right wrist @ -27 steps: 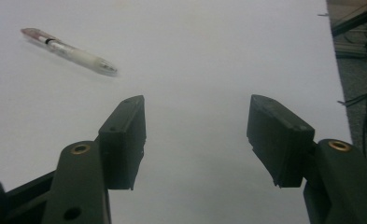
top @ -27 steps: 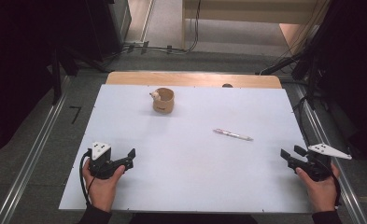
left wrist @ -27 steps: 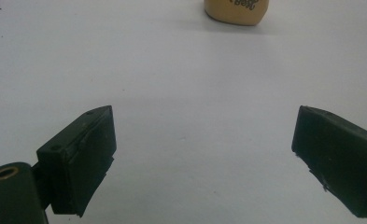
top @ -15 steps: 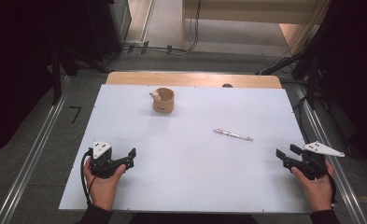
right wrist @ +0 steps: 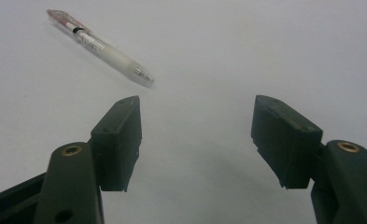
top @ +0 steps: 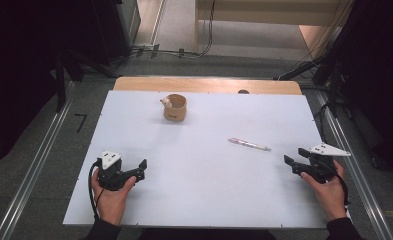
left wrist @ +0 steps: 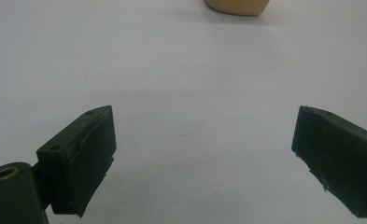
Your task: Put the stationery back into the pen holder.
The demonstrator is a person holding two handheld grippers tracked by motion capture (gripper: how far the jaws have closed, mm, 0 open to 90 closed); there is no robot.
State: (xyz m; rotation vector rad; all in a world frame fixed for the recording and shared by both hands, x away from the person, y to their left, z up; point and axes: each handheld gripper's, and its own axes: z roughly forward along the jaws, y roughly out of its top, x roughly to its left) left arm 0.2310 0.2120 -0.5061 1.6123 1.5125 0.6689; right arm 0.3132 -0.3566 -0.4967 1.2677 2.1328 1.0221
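Note:
A white pen with a pink end lies on the white table, right of centre. A tan wooden cup stands toward the back. My right gripper is open near the right edge, just right of and nearer than the pen; in the right gripper view the pen lies ahead and left of the open right gripper. My left gripper is open at the front left, with nothing between its fingers. The left gripper view has the open left gripper over bare table, the cup far ahead.
A wooden strip runs along the table's far edge. Metal rails flank the table on both sides. Cables lie on the floor beyond the table.
My right gripper has moved forward and left, toward the pen. The left gripper has shifted only slightly.

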